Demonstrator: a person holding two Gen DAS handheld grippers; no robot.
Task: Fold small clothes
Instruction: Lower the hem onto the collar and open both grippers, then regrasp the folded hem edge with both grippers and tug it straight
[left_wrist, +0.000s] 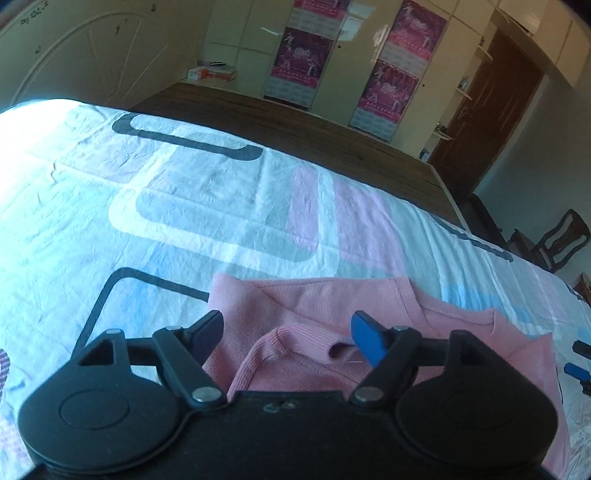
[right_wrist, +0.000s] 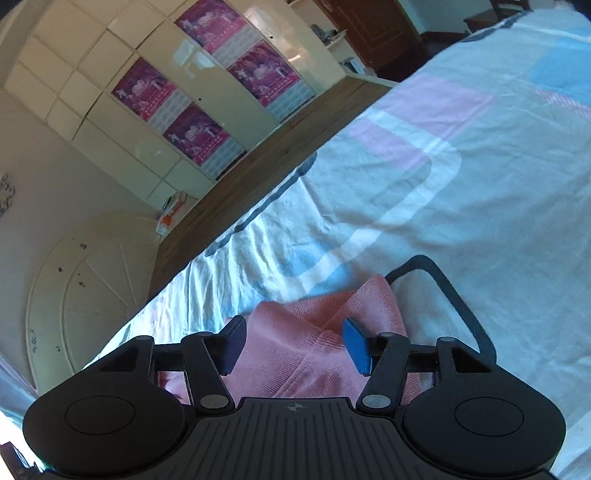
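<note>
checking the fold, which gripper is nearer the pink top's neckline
Left. The left gripper hangs open right over the pink top's neckline. The right gripper is open over a folded corner of the top, no neckline in its view.

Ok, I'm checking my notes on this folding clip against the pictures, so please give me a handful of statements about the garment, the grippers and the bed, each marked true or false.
1. The pink garment lies on a patterned bed sheet. True.
2. The left gripper is clamped shut on the cloth. False: its jaws stand apart over the garment, pressing nothing.
3. The right gripper is open, with pink fabric showing between its fingers. True.
4. The garment is dark green. False: it is pink.
5. Pink posters hang on the cream cupboards behind the bed. True.
6. The garment hangs from a chair. False: it lies on the bed.
</note>
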